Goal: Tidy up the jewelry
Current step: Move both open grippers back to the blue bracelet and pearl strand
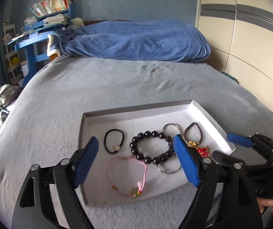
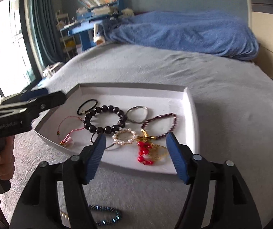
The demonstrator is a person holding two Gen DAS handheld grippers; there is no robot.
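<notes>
Lying on the bed cover just near of the open, empty right gripper (image 2: pixel 135 157), outside the tray (image 2: pixel 191 103), the blue bracelet (image 2: pixel 107 215) is nearer to it than to the open left gripper (image 1: pixel 136 162).

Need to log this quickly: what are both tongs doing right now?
Left tongs: open, holding nothing.
Right tongs: open, holding nothing.
</notes>
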